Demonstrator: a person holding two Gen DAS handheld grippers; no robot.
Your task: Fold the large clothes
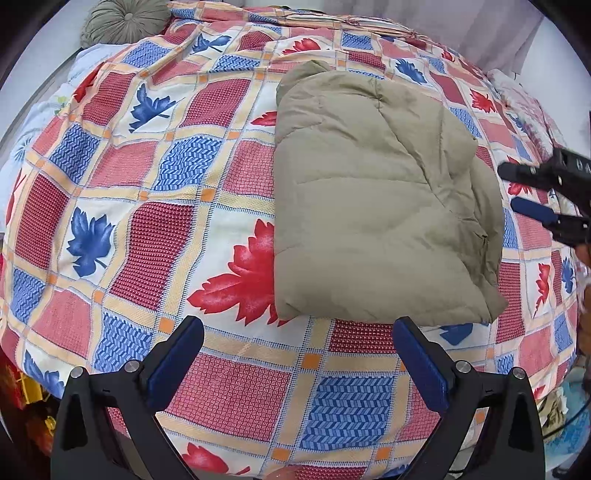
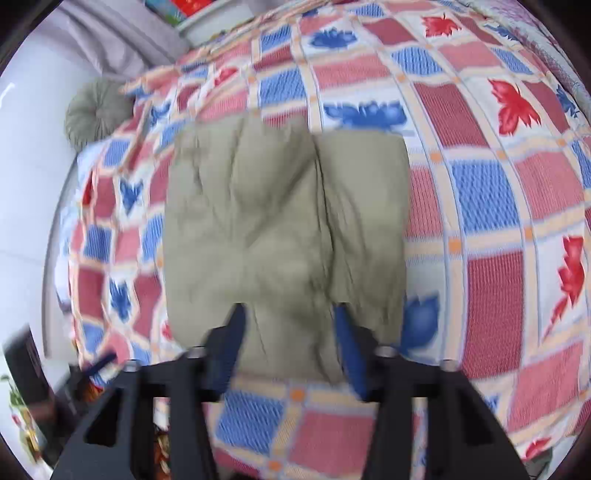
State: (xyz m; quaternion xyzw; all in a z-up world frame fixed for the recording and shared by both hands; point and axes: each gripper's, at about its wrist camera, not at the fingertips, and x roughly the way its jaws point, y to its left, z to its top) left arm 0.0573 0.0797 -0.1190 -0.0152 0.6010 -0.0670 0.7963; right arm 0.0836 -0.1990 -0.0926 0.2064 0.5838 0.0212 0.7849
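Observation:
A padded olive-green jacket (image 1: 380, 199) lies folded into a thick rectangle on the bed; it also shows in the right wrist view (image 2: 284, 229). My left gripper (image 1: 297, 332) is open and empty, hovering just in front of the jacket's near edge. My right gripper (image 2: 288, 317) is open with its blue-padded fingers over the jacket's near edge, nothing clamped between them. The right gripper also shows at the right edge of the left wrist view (image 1: 517, 188), beside the jacket. The right wrist view is motion-blurred.
The bed is covered by a patchwork quilt (image 1: 155, 229) with red and blue leaves. A round green cushion (image 1: 122, 20) sits at the bed's far corner, also in the right wrist view (image 2: 98, 110). Clutter lies on the floor by the bed (image 1: 26, 391).

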